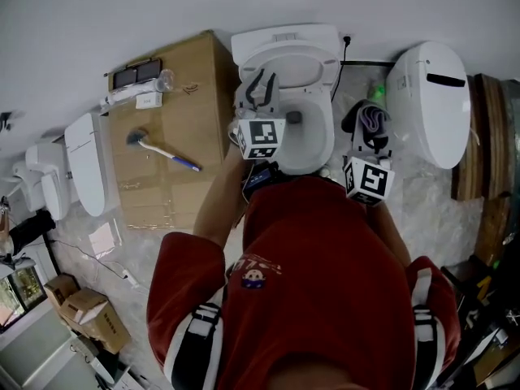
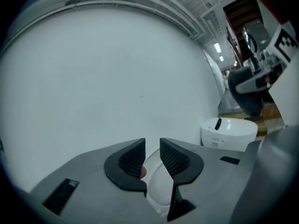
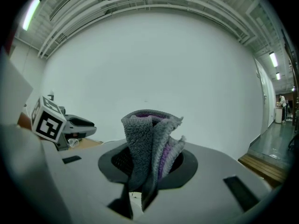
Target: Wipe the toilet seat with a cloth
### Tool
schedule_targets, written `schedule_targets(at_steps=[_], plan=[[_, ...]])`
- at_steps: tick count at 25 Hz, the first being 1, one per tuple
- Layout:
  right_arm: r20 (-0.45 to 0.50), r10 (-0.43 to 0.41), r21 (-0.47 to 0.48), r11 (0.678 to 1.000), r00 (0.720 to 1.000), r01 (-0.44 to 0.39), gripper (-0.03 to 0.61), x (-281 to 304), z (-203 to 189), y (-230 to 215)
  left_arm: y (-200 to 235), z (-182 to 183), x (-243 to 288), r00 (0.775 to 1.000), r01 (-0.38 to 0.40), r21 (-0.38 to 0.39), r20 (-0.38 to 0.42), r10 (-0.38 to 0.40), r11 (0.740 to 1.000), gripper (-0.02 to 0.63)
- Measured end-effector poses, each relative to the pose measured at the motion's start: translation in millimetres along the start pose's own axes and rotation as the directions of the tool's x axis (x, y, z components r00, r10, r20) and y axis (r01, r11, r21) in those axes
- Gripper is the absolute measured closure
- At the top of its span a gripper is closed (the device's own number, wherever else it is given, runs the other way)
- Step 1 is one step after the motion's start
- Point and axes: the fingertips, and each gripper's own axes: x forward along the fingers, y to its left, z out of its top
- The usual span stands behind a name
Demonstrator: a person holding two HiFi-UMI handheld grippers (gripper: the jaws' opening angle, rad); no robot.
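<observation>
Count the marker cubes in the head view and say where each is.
2. One marker cube sits on the left gripper at the toilet bowl's left rim; the other is on the right gripper, which grips a cloth, right of the bowl. None appears hidden.

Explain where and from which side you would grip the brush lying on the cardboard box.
The brush lies flat on the cardboard box, so come down from above. Grip its slim, straight handle near the middle, jaws set across it; the bristle head at the far end looks bulkier and softer.
</observation>
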Motion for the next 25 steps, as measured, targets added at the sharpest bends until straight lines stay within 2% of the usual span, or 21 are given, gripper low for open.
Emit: schedule_targets(at_steps=[3,6,11,14,18,22,25], plan=[[-0.002,-0.026,-0.019,0.999,1.000,0.026,0.480,-11,2,-7,-7,-10,32,0.997,0.053,0.115,-0.058,-0.047,0.992,0.494],[-0.017,-0.060,0.003,0.998,0.998,0.060,0.480,-21,-2,-19,-13,-21,64,0.990,0.093,0.219,-0.127,-0.066,0.971,0.483],[-0.041,-0.133,0.010,0.991,0.990,0.133,0.480,-42,-5,-44,-19,-46,111,0.961,0.178,0.411,-0.270,-0.067,0.894,0.474],[-0.041,-0.179,-0.012,0.984,0.983,0.178,0.480,-52,-3,-60,-21,-55,129,0.943,0.213,0.466,-0.327,-0.057,0.859,0.474],[-0.046,-0.233,-0.001,0.972,0.971,0.233,0.480,-62,-4,-73,-20,-64,141,0.928,0.242,0.493,-0.368,-0.052,0.836,0.487],[-0.052,-0.253,0.004,0.967,0.966,0.253,0.480,-68,-5,-78,-21,-68,146,0.935,0.213,0.537,-0.356,-0.010,0.816,0.540],[-0.056,-0.252,0.003,0.968,0.966,0.252,0.480,-70,-5,-80,-22,-68,148,0.937,0.190,0.593,-0.347,0.036,0.782,0.551]])
